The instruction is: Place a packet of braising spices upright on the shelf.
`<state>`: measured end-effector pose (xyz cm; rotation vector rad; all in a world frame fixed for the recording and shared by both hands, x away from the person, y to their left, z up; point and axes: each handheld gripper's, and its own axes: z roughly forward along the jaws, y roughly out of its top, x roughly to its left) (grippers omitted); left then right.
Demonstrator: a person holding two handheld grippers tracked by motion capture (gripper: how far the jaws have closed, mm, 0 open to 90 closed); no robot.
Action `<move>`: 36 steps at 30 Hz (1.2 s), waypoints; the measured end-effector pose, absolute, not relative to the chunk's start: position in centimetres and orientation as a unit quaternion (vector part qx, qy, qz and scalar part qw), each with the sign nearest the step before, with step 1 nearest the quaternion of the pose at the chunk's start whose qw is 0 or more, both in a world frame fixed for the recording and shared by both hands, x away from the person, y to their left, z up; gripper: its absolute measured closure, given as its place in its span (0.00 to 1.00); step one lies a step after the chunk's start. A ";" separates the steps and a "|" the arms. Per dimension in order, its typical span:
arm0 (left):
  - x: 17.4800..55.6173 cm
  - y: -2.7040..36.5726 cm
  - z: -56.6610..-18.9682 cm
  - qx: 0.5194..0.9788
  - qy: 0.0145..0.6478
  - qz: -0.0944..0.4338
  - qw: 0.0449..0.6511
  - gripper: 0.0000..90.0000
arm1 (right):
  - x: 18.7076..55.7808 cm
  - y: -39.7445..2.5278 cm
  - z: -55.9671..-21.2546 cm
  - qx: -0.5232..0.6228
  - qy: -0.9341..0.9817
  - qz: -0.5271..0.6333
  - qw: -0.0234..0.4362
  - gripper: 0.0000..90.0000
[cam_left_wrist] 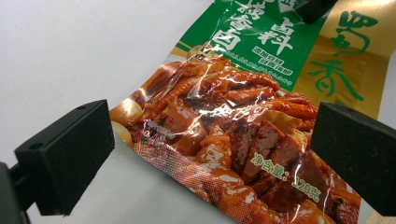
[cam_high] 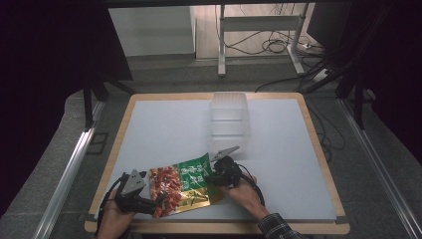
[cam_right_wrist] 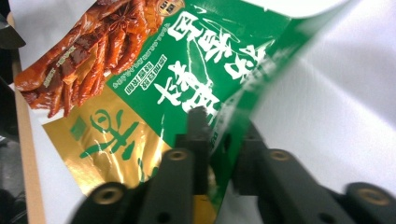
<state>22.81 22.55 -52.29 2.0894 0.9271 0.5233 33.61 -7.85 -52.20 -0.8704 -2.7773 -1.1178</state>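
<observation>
1. So there's a snack pouch [cam_high: 185,185] at about 6 o'clock on the table [cam_high: 278,149], close to the near edge. Its red end points to 9 o'clock and its green and gold end to 3 o'clock.
2. The right tongs [cam_high: 215,174] are clamped down on the pouch's green edge. In the right gripper view the jaws are nearly together with the foil pinched between them, and that edge looks lifted off the table.
3. The left tongs [cam_high: 158,198] are spread wide around the red end, one jaw on each side. I can't tell if either jaw actually touches the film.
4. There's a clear bin [cam_high: 228,119] at 12 o'clock from the pouch, well apart from it, looks empty.
5. What could go wrong, just my guess: the foil is slick and the right tongs only have a thin bit of edge, so a quick lift could let it slide out. With only one end held, the heavy red end would sag. And the pouch sits near the table's front edge, so a drop could send it off.
6. View differences: the left gripper view shows the printed food photo and crinkled film up close. The high view gives the bin and the overall layout.
</observation>
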 end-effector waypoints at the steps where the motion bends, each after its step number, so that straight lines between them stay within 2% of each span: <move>1: 22.8 22.6 -52.3 0.821 0.364 0.205 0.388 0.00 | 33.7 -7.9 -52.2 -0.279 -0.891 -0.358 0.015 0.94; 2: 22.8 22.6 -52.3 0.821 0.364 0.206 0.388 0.00 | 33.7 -7.9 -52.1 -0.280 -0.890 -0.360 0.018 0.98; 5: 22.8 22.6 -52.2 0.820 0.365 0.207 0.389 0.00 | 33.8 -7.8 -51.5 -0.277 -0.891 -0.360 0.020 0.98; 14: 22.8 22.6 -52.2 0.821 0.364 0.202 0.391 0.00 | 34.4 -7.7 -49.2 -0.267 -0.886 -0.379 0.027 0.99; 36: 22.7 22.5 -52.2 0.821 0.359 0.201 0.397 0.00 | 35.8 -5.4 -41.3 -0.230 -0.883 -0.409 0.002 0.99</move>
